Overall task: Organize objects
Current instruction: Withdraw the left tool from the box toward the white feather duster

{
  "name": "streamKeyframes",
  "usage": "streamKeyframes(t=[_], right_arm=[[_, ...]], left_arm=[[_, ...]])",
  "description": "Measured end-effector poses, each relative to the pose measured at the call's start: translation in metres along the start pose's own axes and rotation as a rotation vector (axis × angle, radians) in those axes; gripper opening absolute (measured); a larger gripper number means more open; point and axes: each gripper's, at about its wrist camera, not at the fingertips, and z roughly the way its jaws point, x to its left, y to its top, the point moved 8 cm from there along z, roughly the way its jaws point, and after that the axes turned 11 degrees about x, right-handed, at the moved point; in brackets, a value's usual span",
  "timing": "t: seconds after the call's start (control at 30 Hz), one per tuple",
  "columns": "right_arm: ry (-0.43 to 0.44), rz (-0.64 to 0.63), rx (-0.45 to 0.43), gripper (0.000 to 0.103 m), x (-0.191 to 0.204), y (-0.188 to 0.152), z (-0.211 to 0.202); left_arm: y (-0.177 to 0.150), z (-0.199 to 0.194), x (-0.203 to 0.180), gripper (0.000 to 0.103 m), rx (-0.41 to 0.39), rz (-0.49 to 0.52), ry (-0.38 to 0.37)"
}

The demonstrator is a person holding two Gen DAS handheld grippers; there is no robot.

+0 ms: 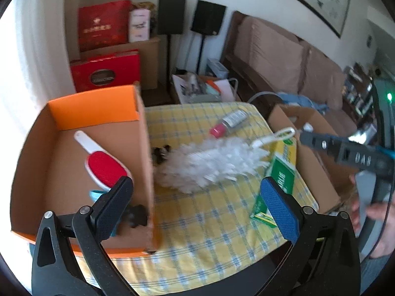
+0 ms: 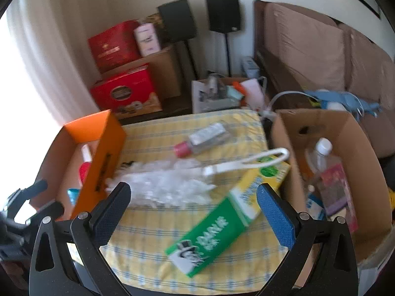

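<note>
A white fluffy duster [image 1: 207, 162] [image 2: 167, 182] with a looped handle lies on the yellow checked cloth [image 1: 209, 222] [image 2: 153, 231]. A green toothpaste box [image 1: 279, 180] [image 2: 222, 217] lies right of it, a clear bottle with a pink cap [image 1: 228, 123] [image 2: 200, 139] behind. An orange box [image 1: 93, 113] [image 2: 98, 148] at left holds a red lint brush [image 1: 103, 165]. My left gripper [image 1: 197, 204] is open and empty over the orange box's right wall. My right gripper [image 2: 193, 209] is open and empty above the toothpaste box; it also shows in the left wrist view [image 1: 345, 150].
A brown cardboard box [image 2: 345, 133] [image 1: 311, 162] at right holds a bottle [image 2: 321, 155] and packets. Small dark items [image 1: 160, 154] lie by the orange box. Red boxes [image 2: 126, 93], speakers on stands and a sofa [image 2: 308, 56] stand behind the table.
</note>
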Motion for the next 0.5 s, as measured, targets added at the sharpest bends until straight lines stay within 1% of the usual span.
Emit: streamKeyframes(t=[0.13,0.3,0.37,0.43,0.5], right_arm=[[-0.002,0.039,0.002,0.103,-0.022,-0.002,0.001],[0.025,0.074,0.028,0.103,-0.037,-0.002,0.012],[0.022,0.078,0.038,0.103,-0.040,-0.002,0.017],[0.018,0.080,0.047,0.103,-0.042,0.000,0.023],[0.029,0.087,0.055,0.102,-0.044,0.002,0.029]], left_arm=[[-0.004,0.013,-0.019,0.103,0.026,0.037,-0.009],[0.001,0.028,-0.029,0.102,0.042,0.078,0.008],[0.005,0.036,-0.031,0.098,0.052,0.099,0.031],[0.009,0.044,-0.032,0.090,0.065,0.119,0.052],[0.013,0.053,-0.035,0.085,0.080,0.137,0.064]])
